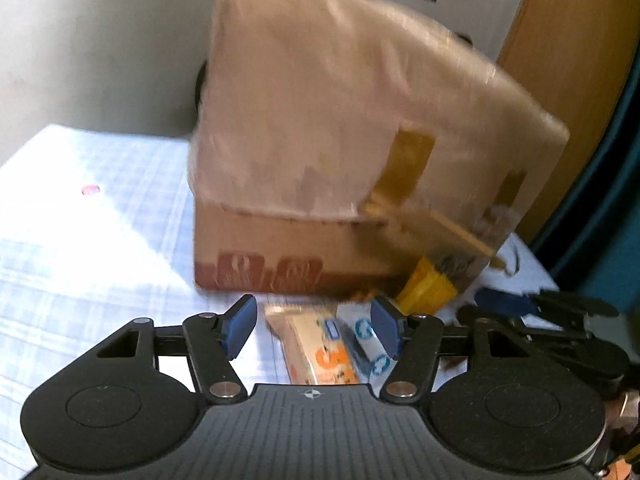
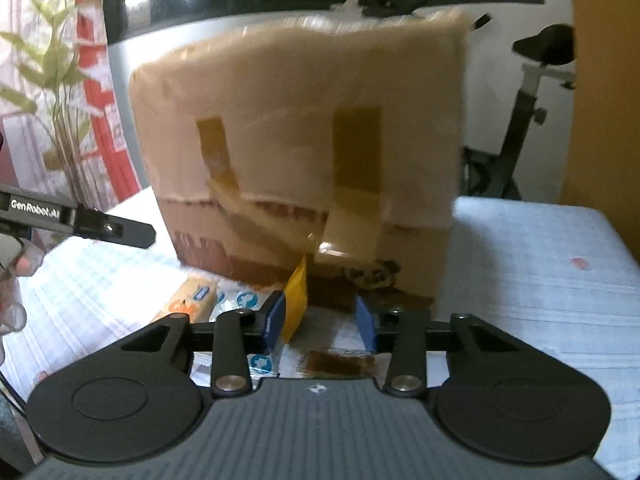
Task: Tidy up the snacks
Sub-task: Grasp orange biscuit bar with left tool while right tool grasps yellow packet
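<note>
A taped cardboard box (image 1: 340, 152) stands on the checked tablecloth (image 1: 100, 220), its flap upright toward me; it also fills the right wrist view (image 2: 304, 148). Snack packets lie in front of it: a beige and orange one (image 1: 316, 348), a white one with blue circles (image 1: 366, 340) and a yellow one (image 1: 428, 284). My left gripper (image 1: 314, 328) is open above the beige and white packets. My right gripper (image 2: 322, 322) is open, with the yellow packet (image 2: 296, 300) against its left finger. A brown packet (image 2: 340, 362) lies below it.
The right gripper's arm (image 1: 560, 320) shows at the right of the left wrist view; the left gripper's arm (image 2: 80, 220) shows at the left of the right wrist view. A plant (image 2: 60, 80) and an exercise bike (image 2: 532, 100) stand behind the table.
</note>
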`<action>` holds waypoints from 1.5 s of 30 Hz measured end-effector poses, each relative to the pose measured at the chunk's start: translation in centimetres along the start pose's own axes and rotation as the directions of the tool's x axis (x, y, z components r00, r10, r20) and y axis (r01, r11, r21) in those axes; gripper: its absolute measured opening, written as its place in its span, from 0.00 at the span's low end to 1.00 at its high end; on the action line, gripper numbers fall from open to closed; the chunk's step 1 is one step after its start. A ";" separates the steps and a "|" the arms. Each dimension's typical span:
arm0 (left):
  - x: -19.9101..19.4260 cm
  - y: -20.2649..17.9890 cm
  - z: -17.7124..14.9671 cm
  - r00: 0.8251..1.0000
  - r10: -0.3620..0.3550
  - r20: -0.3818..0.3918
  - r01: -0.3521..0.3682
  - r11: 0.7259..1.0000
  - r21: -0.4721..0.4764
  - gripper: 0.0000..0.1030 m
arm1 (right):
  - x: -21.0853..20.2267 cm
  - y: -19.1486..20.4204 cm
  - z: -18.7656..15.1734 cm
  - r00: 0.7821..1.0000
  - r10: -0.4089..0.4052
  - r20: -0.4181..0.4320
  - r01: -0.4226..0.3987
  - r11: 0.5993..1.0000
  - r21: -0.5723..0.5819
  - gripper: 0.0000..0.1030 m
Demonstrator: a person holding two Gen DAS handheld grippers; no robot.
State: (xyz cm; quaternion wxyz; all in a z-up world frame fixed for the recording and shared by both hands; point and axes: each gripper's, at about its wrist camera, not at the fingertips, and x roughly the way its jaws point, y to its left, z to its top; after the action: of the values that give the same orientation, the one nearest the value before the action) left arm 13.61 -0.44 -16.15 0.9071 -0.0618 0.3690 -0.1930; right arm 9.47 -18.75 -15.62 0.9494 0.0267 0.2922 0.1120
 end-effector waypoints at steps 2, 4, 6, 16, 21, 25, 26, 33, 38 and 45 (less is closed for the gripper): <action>0.9 -0.2 -0.4 1.000 -0.010 -0.026 0.010 1.000 0.000 0.63 | 1.0 0.3 0.2 1.000 0.005 -0.013 -0.005 1.000 -0.017 0.35; 2.0 -0.7 -0.7 0.999 -0.017 -0.050 0.018 1.000 0.008 0.63 | 1.7 0.4 0.5 1.000 0.016 -0.024 -0.017 1.000 -0.026 0.35; 2.8 -1.2 -1.1 0.997 -0.019 -0.069 0.020 1.000 0.014 0.63 | 2.4 0.6 0.6 0.999 0.019 -0.039 -0.020 0.999 -0.038 0.35; 4.4 -1.2 -1.9 0.995 0.001 -0.099 -0.001 1.000 -0.002 0.63 | 3.5 0.0 0.9 0.997 0.045 -0.058 -0.045 0.999 -0.010 0.14; 4.4 -0.7 -2.4 0.994 0.009 -0.113 -0.011 1.000 -0.021 0.61 | 2.0 -0.3 0.3 0.999 0.038 -0.038 -0.036 0.998 0.057 0.14; 4.2 -0.3 -3.0 0.992 0.019 -0.122 -0.022 0.999 -0.023 0.55 | 0.1 -0.8 -0.5 0.999 0.038 -0.016 -0.036 0.990 0.136 0.14; 4.1 -0.1 -3.1 0.992 0.023 -0.124 -0.026 0.999 -0.023 0.55 | -0.3 -0.8 -0.7 0.999 0.038 -0.016 -0.035 0.988 0.150 0.14; 2.6 0.9 -4.2 0.991 0.049 -0.128 -0.053 0.998 -0.032 0.51 | -2.3 -0.6 -2.1 0.999 0.032 -0.032 -0.025 0.982 0.188 0.14; 1.3 2.0 -5.1 0.990 0.068 -0.121 -0.073 0.997 -0.039 0.43 | -3.0 -0.6 -2.8 0.998 0.037 -0.044 -0.027 0.978 0.207 0.14; -0.1 2.6 -5.6 0.991 0.082 -0.110 -0.088 0.995 -0.052 0.41 | -3.1 0.5 -3.2 0.998 0.044 -0.045 -0.034 0.980 0.194 0.13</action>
State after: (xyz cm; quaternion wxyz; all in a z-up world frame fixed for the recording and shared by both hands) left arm 10.43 2.16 -20.73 0.8912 -0.0615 0.4249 -0.1466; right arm 5.08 -18.99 -16.50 0.9324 0.1217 0.3245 0.1024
